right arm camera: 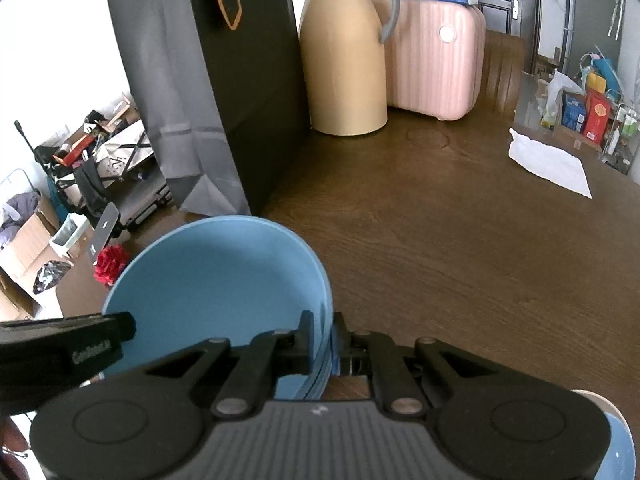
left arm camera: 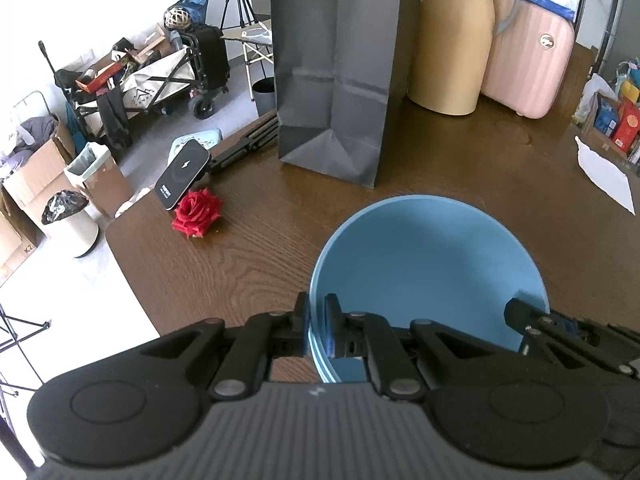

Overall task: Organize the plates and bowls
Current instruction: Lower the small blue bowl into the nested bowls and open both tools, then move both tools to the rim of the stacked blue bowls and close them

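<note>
Both tools, left tool [left arm camera: 317, 322] and right tool [right arm camera: 323, 340], clamp opposite rims of your round blue plates [left arm camera: 428, 272]; lower them level onto the brown wooden bench [left arm camera: 248, 248].

"KZ" on the cardboard box [left arm camera: 18, 240], left wrist view

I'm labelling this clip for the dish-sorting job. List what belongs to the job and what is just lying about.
Belongs to the job:
- blue plates, a stack by the layered rim
- left gripper, shut on the stack's left rim
- right gripper, shut on its right rim

Lying about:
- grey paper bag
- tan jug
- pink case
- red rose
- power bank
- white paper
</note>
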`<action>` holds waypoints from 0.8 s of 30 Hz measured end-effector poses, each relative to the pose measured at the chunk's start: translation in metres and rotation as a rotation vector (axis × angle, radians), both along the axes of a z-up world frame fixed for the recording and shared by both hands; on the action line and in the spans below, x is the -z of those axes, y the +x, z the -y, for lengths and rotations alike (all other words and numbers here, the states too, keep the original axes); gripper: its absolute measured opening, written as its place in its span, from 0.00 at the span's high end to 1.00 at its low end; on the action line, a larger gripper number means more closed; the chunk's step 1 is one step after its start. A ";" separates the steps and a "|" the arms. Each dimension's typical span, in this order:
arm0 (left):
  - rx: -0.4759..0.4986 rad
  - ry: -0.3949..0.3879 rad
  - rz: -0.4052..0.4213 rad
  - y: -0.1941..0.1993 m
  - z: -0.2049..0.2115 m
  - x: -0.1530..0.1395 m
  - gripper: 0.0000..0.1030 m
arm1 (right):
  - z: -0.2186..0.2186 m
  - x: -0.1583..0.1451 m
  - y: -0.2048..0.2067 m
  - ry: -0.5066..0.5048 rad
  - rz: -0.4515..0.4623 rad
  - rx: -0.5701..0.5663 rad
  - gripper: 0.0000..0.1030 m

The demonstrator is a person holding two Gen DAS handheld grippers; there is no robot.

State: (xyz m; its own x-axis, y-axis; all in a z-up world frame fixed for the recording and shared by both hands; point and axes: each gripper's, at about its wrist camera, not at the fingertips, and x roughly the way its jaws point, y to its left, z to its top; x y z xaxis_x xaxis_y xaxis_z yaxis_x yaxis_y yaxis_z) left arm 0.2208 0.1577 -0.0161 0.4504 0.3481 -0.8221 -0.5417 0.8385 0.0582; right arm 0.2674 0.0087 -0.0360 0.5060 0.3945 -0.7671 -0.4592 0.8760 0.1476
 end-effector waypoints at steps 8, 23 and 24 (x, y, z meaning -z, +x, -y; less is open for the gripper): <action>0.017 -0.014 0.015 -0.004 0.000 -0.001 0.82 | 0.003 -0.004 -0.005 0.016 0.025 -0.020 0.84; 0.053 0.000 0.236 -0.054 -0.010 -0.040 0.00 | 0.053 -0.031 -0.032 0.104 0.130 -0.009 0.02; 0.062 0.006 0.244 -0.057 -0.010 -0.040 0.00 | 0.055 -0.031 -0.035 0.106 0.136 -0.011 0.00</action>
